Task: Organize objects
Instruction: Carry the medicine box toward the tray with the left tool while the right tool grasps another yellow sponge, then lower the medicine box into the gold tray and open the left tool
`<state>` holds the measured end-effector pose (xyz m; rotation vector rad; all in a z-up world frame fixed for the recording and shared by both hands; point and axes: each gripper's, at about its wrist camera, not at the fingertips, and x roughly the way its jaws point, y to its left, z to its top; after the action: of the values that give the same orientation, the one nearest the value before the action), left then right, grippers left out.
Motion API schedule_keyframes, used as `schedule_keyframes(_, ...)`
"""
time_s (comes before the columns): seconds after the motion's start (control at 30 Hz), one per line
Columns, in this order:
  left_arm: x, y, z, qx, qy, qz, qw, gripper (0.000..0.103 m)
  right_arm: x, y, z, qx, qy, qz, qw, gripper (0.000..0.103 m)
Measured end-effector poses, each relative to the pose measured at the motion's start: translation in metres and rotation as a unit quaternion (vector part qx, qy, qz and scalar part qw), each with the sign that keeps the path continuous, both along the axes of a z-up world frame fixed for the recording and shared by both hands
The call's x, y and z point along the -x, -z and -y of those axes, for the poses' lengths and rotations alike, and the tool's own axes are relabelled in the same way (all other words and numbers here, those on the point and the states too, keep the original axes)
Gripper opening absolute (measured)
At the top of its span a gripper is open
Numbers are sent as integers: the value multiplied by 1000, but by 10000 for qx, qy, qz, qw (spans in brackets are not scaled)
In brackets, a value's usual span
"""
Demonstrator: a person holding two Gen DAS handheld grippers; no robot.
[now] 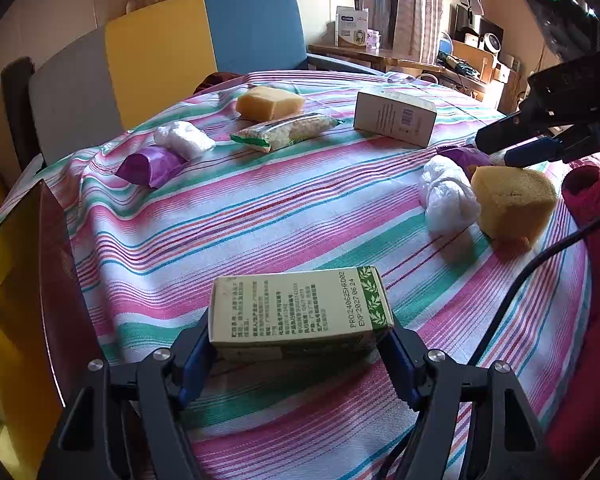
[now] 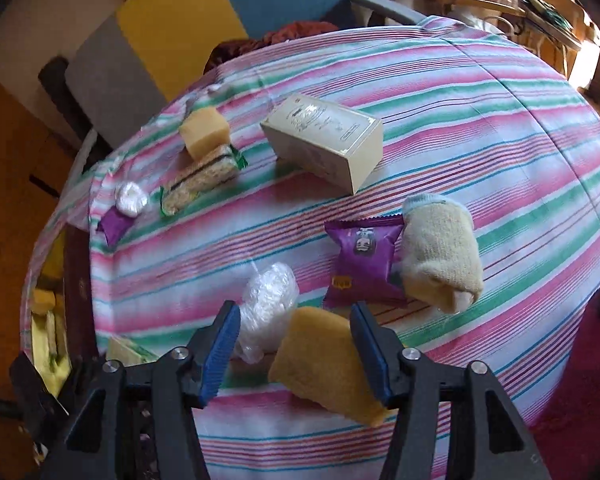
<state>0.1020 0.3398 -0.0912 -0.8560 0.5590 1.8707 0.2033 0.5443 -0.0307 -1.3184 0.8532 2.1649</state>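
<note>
The left wrist camera looks low and forward across the pink, green and white striped tablecloth [image 1: 260, 208] toward the yellow and blue chair back [image 1: 204, 48] and window. The right wrist camera looks more steeply down, closer. Both views share the yellow sponge block [image 1: 513, 200] [image 2: 327, 360], the crumpled clear plastic bag [image 1: 445, 196] [image 2: 268, 304] and the cream cardboard box [image 1: 395, 118] [image 2: 323, 146].

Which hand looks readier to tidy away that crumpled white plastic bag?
The right. Its tongs hang open just beside the white bag, nothing clamped, while the left tongs are clamped on the green box.
</note>
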Motion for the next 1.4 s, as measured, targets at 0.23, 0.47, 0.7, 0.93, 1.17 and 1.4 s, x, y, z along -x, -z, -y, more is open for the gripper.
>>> schedule_keyframes(0.23, 1, 0, 0, -7, 10, 35, 10000, 74, 16, 6, 16, -424, -1480, 967, 9833, 80)
schedule_keyframes(0.47, 0, 0, 0, -12, 10, 30, 10000, 74, 24, 31, 34, -854, -2096, 1810, 9571, 74)
schedule_keyframes(0.7, -1, -3, 2, 9, -8, 68, 10000, 73, 18, 32, 38, -1218, -1965, 1694, 9581, 55)
schedule_keyframes(0.93, -12, -40, 23, -419, 75, 145, 9990, 72, 15, 32, 32, -1082, -1897, 1615, 9624, 55)
schedule_keyframes(1.17, 17, -90, 73, -932, -420, 301, 9943, 72, 12, 31, 28, -1028, -1856, 1585, 9643, 55)
schedule_keyframes(1.4, 87, -103, 176, -890, -1890, 190, 9778, 73, 13, 29, 24, -999, -1860, 1561, 9649, 56)
